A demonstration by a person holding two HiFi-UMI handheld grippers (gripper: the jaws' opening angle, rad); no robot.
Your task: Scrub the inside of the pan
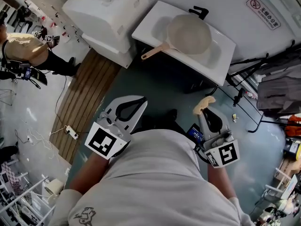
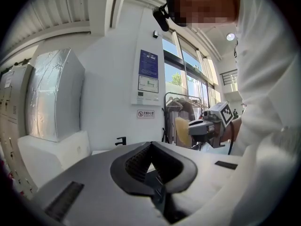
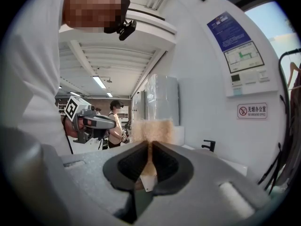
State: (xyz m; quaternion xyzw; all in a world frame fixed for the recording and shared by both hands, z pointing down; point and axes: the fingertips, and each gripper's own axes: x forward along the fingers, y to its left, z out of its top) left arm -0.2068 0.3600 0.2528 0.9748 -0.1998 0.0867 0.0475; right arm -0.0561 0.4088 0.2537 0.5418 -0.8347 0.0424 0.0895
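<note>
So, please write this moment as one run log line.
left gripper: shut, empty | right gripper: shut on sponge | pan: in sink, untouched

Left tool [image 1: 139,100] jaws together and empty, right tool [image 1: 207,110] clamped on what looks like a sponge [image 3: 151,130]

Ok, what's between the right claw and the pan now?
In the head view, just bare floor and the sink front rim. The right claw, shut on a sponge, is well short of the pan, which lies in the sink.
</note>
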